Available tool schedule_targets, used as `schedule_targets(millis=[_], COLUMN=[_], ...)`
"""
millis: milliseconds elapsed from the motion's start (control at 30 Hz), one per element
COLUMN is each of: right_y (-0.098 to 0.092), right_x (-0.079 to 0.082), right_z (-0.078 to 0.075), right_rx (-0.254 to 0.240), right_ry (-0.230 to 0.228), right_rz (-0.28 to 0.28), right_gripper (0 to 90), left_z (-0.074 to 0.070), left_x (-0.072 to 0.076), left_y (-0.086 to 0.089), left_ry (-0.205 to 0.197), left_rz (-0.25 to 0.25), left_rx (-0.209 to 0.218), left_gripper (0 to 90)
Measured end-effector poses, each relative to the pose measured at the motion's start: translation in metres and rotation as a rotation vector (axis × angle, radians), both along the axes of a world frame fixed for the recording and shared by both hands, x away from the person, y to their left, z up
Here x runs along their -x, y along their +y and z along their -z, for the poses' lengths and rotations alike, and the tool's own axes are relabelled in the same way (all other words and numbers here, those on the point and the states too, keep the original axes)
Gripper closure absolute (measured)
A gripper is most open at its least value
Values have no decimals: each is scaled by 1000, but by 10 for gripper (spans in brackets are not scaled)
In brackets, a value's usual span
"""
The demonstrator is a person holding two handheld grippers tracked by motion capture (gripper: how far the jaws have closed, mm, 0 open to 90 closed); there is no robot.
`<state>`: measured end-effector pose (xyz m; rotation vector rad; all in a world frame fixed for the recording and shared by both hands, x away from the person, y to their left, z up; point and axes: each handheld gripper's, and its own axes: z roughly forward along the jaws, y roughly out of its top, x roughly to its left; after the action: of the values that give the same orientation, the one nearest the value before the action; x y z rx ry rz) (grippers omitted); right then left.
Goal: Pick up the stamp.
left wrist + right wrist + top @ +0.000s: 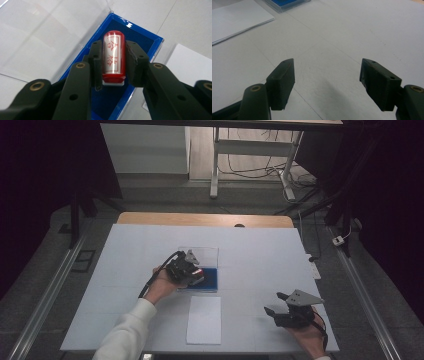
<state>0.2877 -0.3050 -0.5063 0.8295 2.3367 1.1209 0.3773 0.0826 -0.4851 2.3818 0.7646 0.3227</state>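
The left tool (113, 62) is clamped on a red and white stamp (113, 56), its two black jaws pressing the cylinder from either side at the centre of the left gripper view. The stamp bears red characters on a white band, with a red cap at the top and a red base with a white edge at the bottom. It is held over a blue tray (140, 42), which runs from the upper middle of that frame down to the lower middle; whether the stamp touches the tray floor I cannot tell. A clear lid (50, 37) lies open across the upper left of the frame, joined to the tray.

In the high view the left tool (186, 269) sits at the middle of the white table (260, 250), over the blue tray (210, 279), with the clear lid (206, 255) just above it in the frame. A white sheet of paper (204, 320) lies just below the tray.

The right tool (276, 303), at the lower right of the high view, has its jaws spread wide apart and holds nothing. In the right gripper view the right tool (327, 82) hangs above bare table (352, 32), with the paper (234, 20) at the upper left and a corner of the tray (284, 3) at the top edge.
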Motion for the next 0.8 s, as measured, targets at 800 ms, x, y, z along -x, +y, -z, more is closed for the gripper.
schedule_targets(millis=[800], right_y=[-1], right_x=[1], right_z=[-1], right_rx=[4], right_ry=[2], right_rz=[5], right_gripper=[288], left_z=[-11], left_x=[1], left_y=[6], left_ry=[9], left_rz=[-13], left_rx=[47], left_gripper=[705])
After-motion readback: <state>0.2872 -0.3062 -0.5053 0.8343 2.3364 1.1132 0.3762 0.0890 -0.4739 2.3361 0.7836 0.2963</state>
